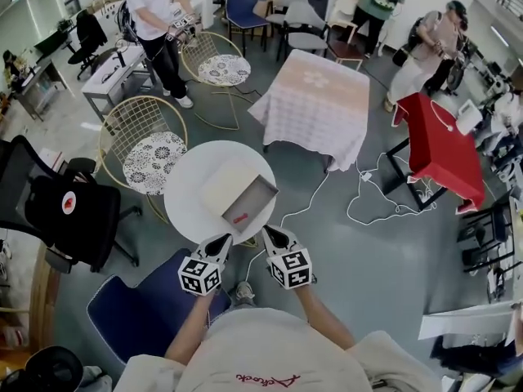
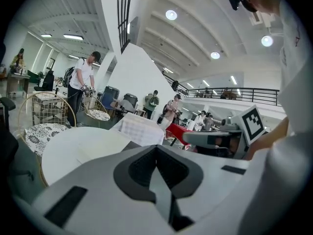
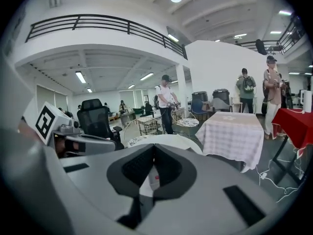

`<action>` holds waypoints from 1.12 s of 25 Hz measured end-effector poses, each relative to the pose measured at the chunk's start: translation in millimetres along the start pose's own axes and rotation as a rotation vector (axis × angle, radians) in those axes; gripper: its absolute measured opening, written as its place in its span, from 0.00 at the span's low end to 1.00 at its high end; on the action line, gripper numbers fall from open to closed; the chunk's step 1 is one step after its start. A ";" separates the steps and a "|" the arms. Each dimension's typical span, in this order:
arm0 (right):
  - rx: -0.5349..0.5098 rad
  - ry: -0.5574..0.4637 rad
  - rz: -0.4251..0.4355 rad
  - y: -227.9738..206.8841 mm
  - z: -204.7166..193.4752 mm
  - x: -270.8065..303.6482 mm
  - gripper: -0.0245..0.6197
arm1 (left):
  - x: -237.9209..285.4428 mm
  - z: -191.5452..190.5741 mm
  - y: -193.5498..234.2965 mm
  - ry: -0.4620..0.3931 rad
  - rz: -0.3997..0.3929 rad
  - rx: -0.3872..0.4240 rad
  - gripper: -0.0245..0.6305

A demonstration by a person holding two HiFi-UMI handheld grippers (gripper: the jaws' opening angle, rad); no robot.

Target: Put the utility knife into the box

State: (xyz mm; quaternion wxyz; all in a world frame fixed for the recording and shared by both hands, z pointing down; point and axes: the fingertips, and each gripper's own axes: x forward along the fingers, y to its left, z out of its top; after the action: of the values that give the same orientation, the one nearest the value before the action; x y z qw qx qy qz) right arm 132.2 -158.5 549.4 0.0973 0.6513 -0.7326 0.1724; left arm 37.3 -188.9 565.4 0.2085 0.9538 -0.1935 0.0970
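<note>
Small red utility knife (image 1: 239,217) lies in open grey cardboard box (image 1: 260,193) at round white counter's (image 1: 192,178) near edge, midway ahead of closed, empty left tongs (image 1: 222,241) and right tongs (image 1: 268,233).

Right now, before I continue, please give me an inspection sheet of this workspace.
Surface: round white table, mostly bare.
Job's things: open box on the table, pale lid beside it; small red thing, probably the knife, inside the box.
Clutter: nothing seen.
Grippers: left tool and right tool both shut, empty, near the table's edge.
Cables: white cable loose on the floor, right of the table.
Surroundings: wire chairs, checked table, red table, people standing.
</note>
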 end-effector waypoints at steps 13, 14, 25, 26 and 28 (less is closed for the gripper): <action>-0.008 -0.049 0.041 11.3 -35.0 -94.6 0.06 | -31.9 -41.6 -82.9 -0.012 0.030 0.006 0.05; -0.010 -0.044 0.046 15.0 -39.6 -101.5 0.06 | -36.7 -46.5 -89.8 -0.011 0.035 0.003 0.06; -0.037 -0.034 0.070 38.8 -74.6 -172.3 0.06 | -75.8 -85.2 -153.3 -0.023 0.073 0.004 0.05; -0.043 -0.035 0.071 40.1 -76.1 -175.5 0.06 | -78.1 -87.5 -156.6 -0.027 0.075 0.003 0.05; -0.049 -0.041 0.071 42.5 -78.2 -181.4 0.06 | -82.6 -92.5 -163.1 -0.034 0.076 0.004 0.05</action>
State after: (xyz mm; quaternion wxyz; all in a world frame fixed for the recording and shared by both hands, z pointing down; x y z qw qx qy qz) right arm 107.9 42.1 549.6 0.0919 0.6259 -0.7609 0.1443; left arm 19.7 15.2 567.5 0.1996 0.9477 -0.2328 0.0890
